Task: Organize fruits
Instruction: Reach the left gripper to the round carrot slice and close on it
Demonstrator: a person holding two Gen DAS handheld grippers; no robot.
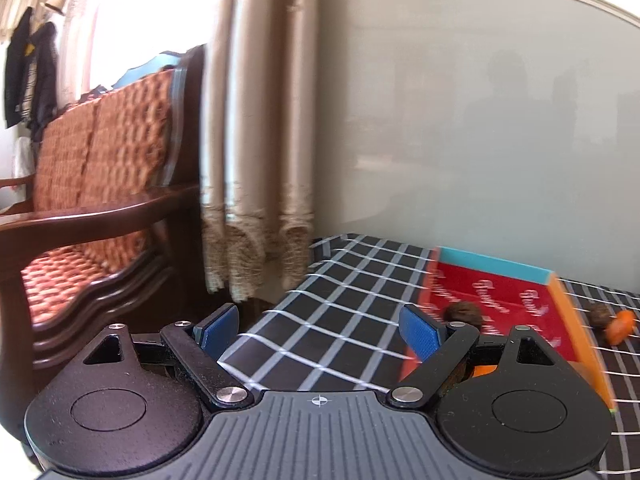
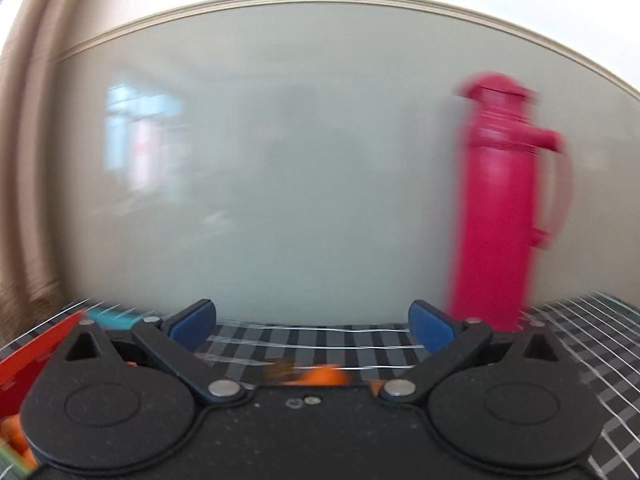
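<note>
Two grippers, both with fingers spread and nothing between the pads, hang over the checked tablecloth [image 1: 320, 320] as I watch from my remote station. My left gripper [image 1: 320, 330] points across the cloth's near left corner, blue pads wide apart. To its right sits the red tray [image 1: 500, 300], with a teal far wall and an orange right wall. One dark, wrinkled fruit [image 1: 464, 314] lies inside the tray near its left edge. Outside the tray, just beyond the orange wall, a second dark fruit [image 1: 600, 314] rests on the cloth, touching or nearly touching an orange piece [image 1: 620, 326]. A sliver of something orange shows behind my left gripper's right arm; I cannot tell what it is.

My right gripper [image 2: 312, 326] faces the pale wall [image 2: 300, 180], jaws wide open. This view is heavily blurred. On the cloth just beneath the open jaws lies an orange fruit [image 2: 320, 374] beside a darker smear that I cannot identify. The tray's red corner [image 2: 40, 344] sits at the far left of this view. A pink flask [image 2: 496, 208] stands upright at the far right, close to the wall.

Left of the table, a wooden bench [image 1: 100, 200] with an orange cushion and a beige curtain [image 1: 256, 120] fill the background.
</note>
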